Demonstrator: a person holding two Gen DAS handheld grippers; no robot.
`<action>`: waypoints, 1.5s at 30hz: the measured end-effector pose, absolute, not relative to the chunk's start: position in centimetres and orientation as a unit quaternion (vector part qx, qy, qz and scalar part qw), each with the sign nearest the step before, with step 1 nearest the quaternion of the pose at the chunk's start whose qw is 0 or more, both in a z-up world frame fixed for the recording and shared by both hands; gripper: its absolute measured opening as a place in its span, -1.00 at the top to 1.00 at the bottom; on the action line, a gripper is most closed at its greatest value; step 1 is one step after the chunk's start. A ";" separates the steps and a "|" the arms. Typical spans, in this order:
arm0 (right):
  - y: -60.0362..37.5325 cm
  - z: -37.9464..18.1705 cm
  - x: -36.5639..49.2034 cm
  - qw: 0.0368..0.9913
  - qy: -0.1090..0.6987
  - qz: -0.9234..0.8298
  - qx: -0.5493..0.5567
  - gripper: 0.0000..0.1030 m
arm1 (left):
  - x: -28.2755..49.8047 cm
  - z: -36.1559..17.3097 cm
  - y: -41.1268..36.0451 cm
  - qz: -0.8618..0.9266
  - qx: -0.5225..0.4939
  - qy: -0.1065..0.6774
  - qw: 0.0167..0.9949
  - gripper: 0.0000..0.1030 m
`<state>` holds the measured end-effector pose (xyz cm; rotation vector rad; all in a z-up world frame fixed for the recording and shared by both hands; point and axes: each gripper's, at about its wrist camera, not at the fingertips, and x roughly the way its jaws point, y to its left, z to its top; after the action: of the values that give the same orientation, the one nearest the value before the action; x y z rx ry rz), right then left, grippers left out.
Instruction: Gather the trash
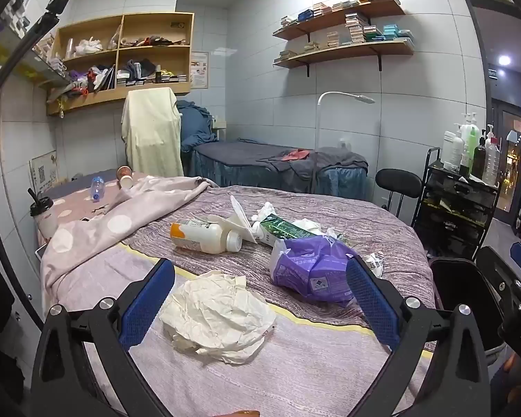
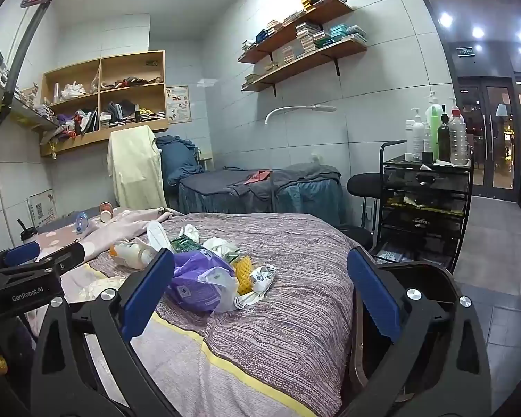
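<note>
Left wrist: my left gripper [image 1: 260,285] fingers wide apart, framing crumpled paper [image 1: 218,316] on bed [image 1: 330,365], prob. lining up 1st pick; right gripper [image 2: 260,283] likewise agape, empty.

The right gripper [image 2: 260,295], its blue-padded jaws spread wide and empty, hangs over the striped mauve bedspread [image 2: 295,312], with a crumpled purple plastic bag [image 2: 194,278] and yellow foam netting [image 2: 244,272] just ahead.

Crumpled paper [image 1: 218,312] nearest on bed [image 1: 330,365], bottle [image 1: 205,236] behind, bag [image 1: 312,267] right
</note>
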<state>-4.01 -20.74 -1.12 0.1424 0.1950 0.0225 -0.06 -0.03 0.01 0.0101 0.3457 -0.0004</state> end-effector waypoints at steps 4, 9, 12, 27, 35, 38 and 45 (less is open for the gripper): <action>-20.6 -1.1 -4.1 0.993 0.098 0.011 0.069 -0.91 | -0.1 0.1 0.1 0.001 0.005 0.173 0.985 -0.88; -20.6 -1.2 -3.9 0.992 0.100 0.014 0.069 -0.91 | -0.1 0.1 -0.3 0.003 0.006 0.174 0.985 -0.88; -20.1 -1.7 -3.8 0.992 0.100 0.017 0.069 -0.91 | -0.3 0.2 -0.5 0.005 0.006 0.172 0.985 -0.88; -20.4 -1.3 -3.9 0.992 0.104 0.019 0.071 -0.91 | -0.7 0.2 0.1 0.003 0.004 0.173 0.985 -0.88; -20.3 -1.3 -4.0 0.992 0.104 0.019 0.071 -0.91 | -0.7 0.1 0.2 0.003 0.005 0.173 0.985 -0.88; -20.3 -1.4 -4.0 0.992 0.104 0.018 0.069 -0.91 | -0.7 0.1 0.4 0.003 0.003 0.173 0.985 -0.88; -20.0 -1.6 -3.9 0.991 0.110 0.019 0.068 -0.91 | -0.4 -0.3 0.7 0.003 0.003 0.179 0.984 -0.88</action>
<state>-3.91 -19.98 -1.56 0.1359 0.2206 0.0383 -0.37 0.66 -0.28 0.0068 0.3593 0.0056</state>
